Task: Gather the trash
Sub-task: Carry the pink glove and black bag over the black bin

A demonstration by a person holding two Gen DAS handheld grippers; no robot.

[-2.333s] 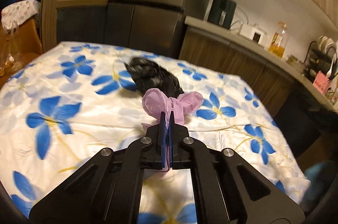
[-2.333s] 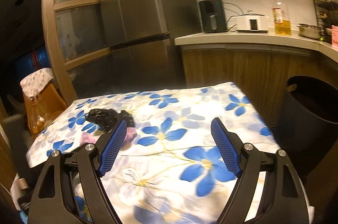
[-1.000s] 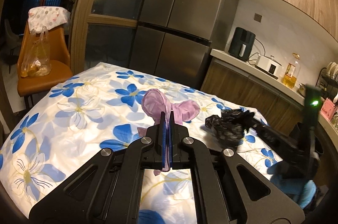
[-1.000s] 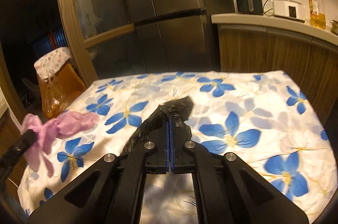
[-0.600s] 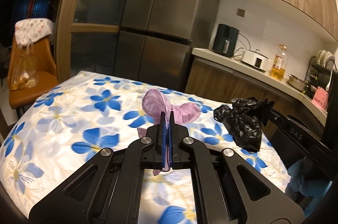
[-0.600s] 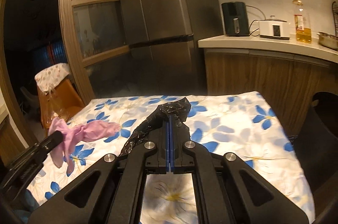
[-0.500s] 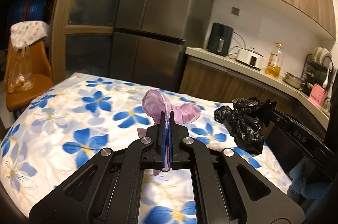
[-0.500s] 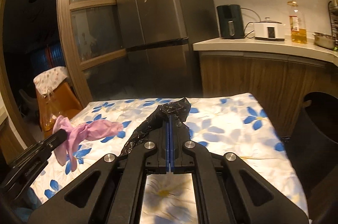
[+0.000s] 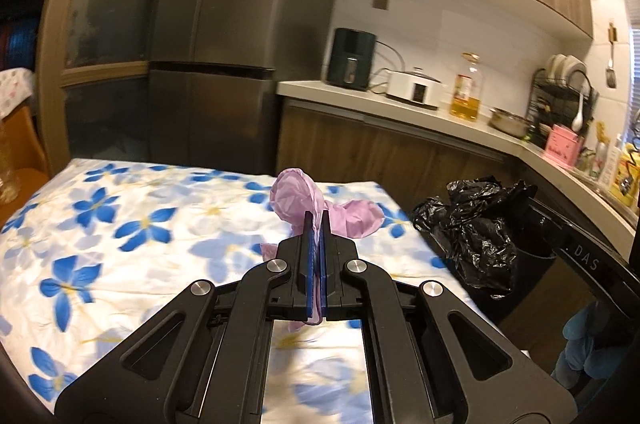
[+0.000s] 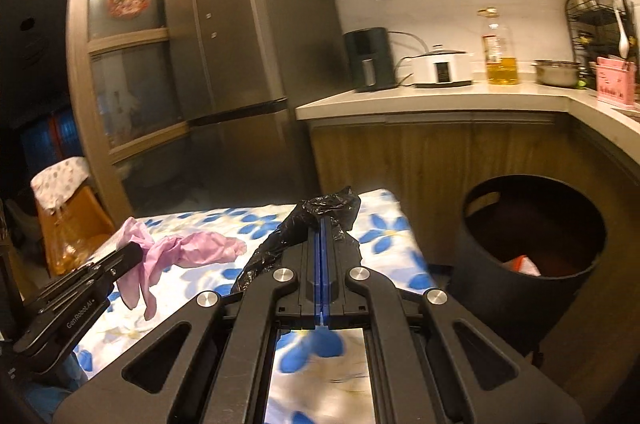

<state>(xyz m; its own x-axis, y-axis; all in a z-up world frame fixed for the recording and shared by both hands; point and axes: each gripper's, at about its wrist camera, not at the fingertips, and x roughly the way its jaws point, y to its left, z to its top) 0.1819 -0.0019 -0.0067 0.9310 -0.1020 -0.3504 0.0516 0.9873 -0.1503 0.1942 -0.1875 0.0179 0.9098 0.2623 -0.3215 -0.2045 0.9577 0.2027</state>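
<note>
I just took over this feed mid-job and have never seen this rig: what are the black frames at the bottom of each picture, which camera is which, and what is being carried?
There is no robot arm here. A person holds a two-finger gripper in each hand, and each gripper has a fisheye camera looking forward along its fingers, so the black frame at the bottom of each picture is that gripper's own body.

The left wrist view shows the left gripper, shut on a pink glove. The right wrist view shows the right gripper, shut on a crumpled black plastic bag. Each camera also sees the other gripper from the side.

Below them is a table under a floral tablecloth; no other trash is visible on it. To the right in the right wrist view stands an open dark trash bin with something already inside, beside the kitchen counter.
</note>
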